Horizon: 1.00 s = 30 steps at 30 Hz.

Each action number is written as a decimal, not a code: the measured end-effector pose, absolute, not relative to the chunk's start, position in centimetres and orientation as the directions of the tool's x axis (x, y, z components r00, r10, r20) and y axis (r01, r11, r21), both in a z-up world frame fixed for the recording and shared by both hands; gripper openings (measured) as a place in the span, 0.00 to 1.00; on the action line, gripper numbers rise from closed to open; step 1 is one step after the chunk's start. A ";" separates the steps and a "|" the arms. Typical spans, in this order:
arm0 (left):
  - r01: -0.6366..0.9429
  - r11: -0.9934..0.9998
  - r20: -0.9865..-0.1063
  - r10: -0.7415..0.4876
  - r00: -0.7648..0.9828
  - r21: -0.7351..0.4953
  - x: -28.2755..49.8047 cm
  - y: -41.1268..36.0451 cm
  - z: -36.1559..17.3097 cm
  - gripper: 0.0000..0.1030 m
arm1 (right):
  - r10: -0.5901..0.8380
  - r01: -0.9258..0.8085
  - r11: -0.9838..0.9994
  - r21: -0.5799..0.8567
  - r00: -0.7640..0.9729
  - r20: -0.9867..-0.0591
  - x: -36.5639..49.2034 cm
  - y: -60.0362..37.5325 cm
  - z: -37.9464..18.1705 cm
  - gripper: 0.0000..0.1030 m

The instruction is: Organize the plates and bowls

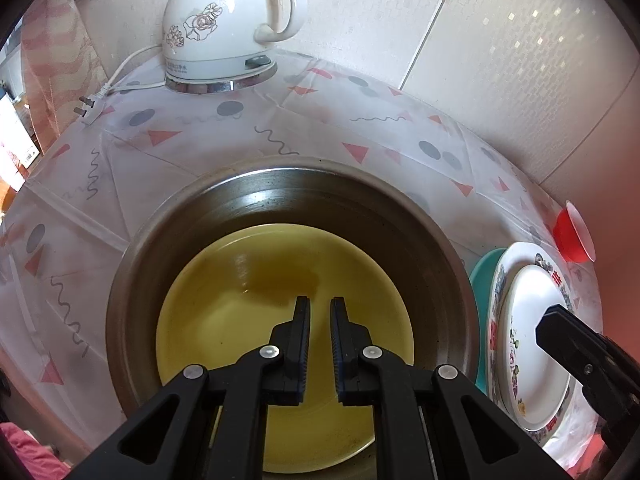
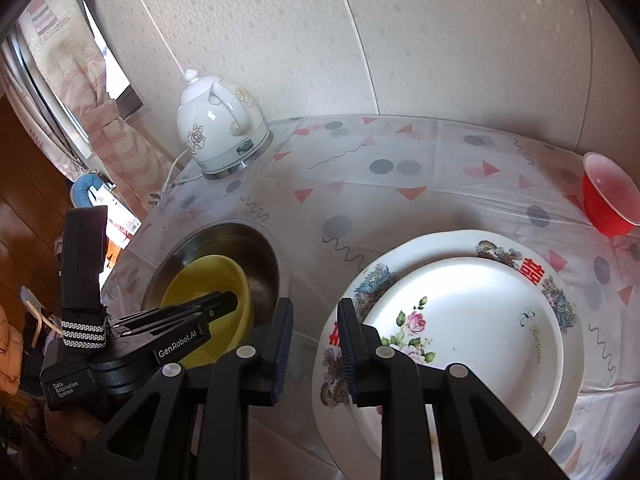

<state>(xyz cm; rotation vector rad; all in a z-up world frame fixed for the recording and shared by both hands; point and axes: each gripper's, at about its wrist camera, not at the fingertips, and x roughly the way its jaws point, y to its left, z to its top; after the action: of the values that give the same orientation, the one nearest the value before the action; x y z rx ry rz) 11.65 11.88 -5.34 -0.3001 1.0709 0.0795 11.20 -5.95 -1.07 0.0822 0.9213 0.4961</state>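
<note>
A yellow bowl [image 1: 256, 296] sits inside a larger steel bowl [image 1: 360, 200]; both also show in the right wrist view, the yellow bowl [image 2: 216, 276] in the steel bowl [image 2: 264, 252]. My left gripper [image 1: 320, 304] is open with a narrow gap, empty, just over the yellow bowl. A small white rose plate [image 2: 472, 320] lies on a larger patterned plate [image 2: 520, 252]; a teal plate edge [image 1: 482, 268] shows beneath them. My right gripper [image 2: 316, 308] is open and empty at the plates' left rim. A red bowl [image 2: 608, 196] stands at the far right.
A white electric kettle [image 2: 218, 128] with a loose cord and plug [image 1: 86, 106] stands at the back left of the table [image 2: 400, 184], which has a patterned cloth. A wall runs close behind. The table edge drops off at the left.
</note>
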 end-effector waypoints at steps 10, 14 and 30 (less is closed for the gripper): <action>-0.207 0.967 -0.882 -0.034 0.470 -0.148 13.4 10.9 -6.1 0.10 | 0.433 -0.304 0.900 0.313 0.535 -0.726 11.2 -10.2 -1.2 0.24; -0.209 0.968 -0.874 -0.018 0.486 -0.137 12.9 10.4 -5.6 0.10 | 0.437 -0.277 0.899 0.338 0.541 -0.719 11.2 -11.6 -1.3 0.26; -0.174 0.976 -0.794 0.001 0.608 -0.132 11.3 7.6 0.1 0.16 | 0.415 -0.189 0.906 0.380 0.575 -0.705 11.3 -15.2 -1.3 0.35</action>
<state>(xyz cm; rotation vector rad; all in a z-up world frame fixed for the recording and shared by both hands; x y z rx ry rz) 11.32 7.56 0.13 -0.2041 0.9130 0.1018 11.30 -15.15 -1.25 0.2764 0.8924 0.3592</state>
